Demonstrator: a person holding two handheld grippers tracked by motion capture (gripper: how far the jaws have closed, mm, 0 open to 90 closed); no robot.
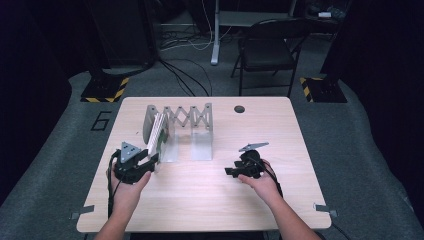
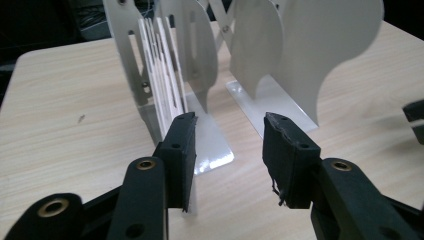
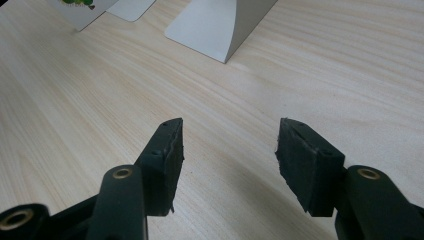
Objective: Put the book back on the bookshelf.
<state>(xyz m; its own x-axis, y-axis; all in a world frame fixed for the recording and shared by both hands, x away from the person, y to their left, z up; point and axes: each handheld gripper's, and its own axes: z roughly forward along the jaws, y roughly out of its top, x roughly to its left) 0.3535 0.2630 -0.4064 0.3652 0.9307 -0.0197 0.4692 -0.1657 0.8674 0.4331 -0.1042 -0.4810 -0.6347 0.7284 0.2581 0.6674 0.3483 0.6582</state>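
Note:
A grey metal rack with a scissor lattice stands at the back left of the wooden table. Several thin white cards stand upright in its leftmost slot. My left gripper is just in front of that slot, and its jaws stand apart. In the left gripper view the cards rise right behind the left gripper, with the rack's bare base plate showing in the gap. My right gripper rests low over bare table at the right, open. The right gripper has nothing between its jaws.
A rack foot and a card with green print lie ahead of the right gripper. A round hole marks the table's far edge. Beyond the table stand a folding chair and floor cables.

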